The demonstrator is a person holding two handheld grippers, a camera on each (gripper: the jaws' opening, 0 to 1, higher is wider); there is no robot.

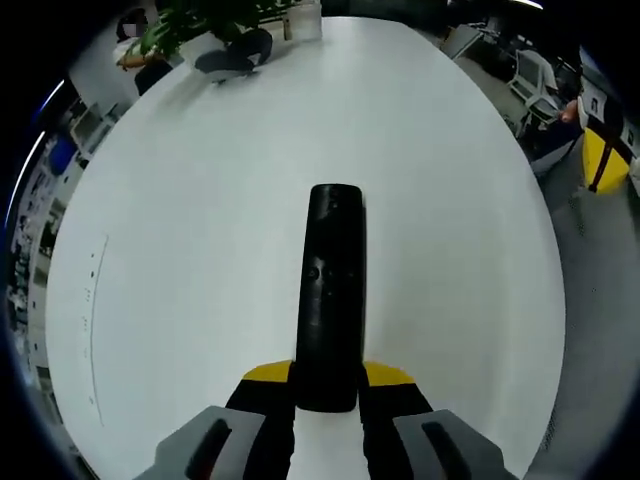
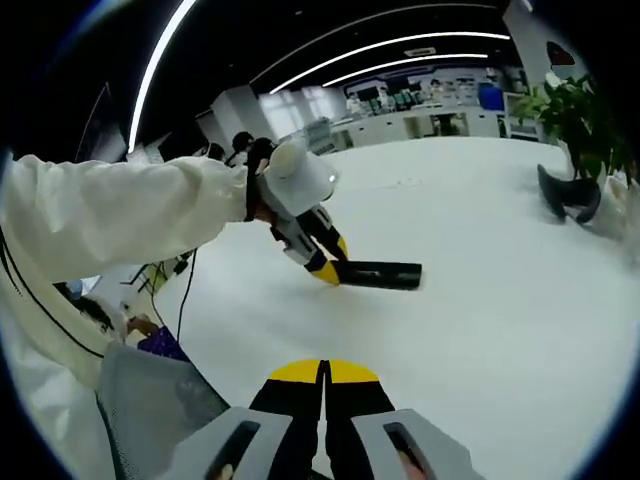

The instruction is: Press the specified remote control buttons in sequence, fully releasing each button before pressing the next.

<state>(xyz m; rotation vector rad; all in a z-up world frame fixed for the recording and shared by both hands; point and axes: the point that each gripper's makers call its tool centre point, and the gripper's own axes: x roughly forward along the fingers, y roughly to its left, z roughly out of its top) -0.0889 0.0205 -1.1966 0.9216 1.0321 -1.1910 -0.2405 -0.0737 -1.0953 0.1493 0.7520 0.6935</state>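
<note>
In the left gripper view, the left gripper (image 1: 327, 385) rises from 6 o'clock, and its two yellow-tipped fingers (image 1: 268, 373) are closed on the near end of the black remote control (image 1: 330, 295). The remote lies between the fingers and reaches straight away from them toward 12 o'clock, up to about the middle of the view. One finger touches each long side of its near end. Small round buttons can be seen near the middle of its top face, but they are too small to read. Under the remote is the white table (image 1: 200, 200), and the far end of the remote seems to be on it or just above it; I cannot tell which. At 11 o'clock, at the far edge of the table, stand a green plant (image 1: 200, 20) and a dark object (image 1: 235, 55).

In the right gripper view, the right gripper (image 2: 324, 385) comes up from 6 o'clock with its fingers (image 2: 295, 372) pressed together and nothing between them. It is well apart from the remote, which lies near the centre of this view, a little toward 12 o'clock. There the left gripper, held by a person's white sleeve (image 2: 110, 205) entering from 9 o'clock, grips the left end of the remote.
</note>
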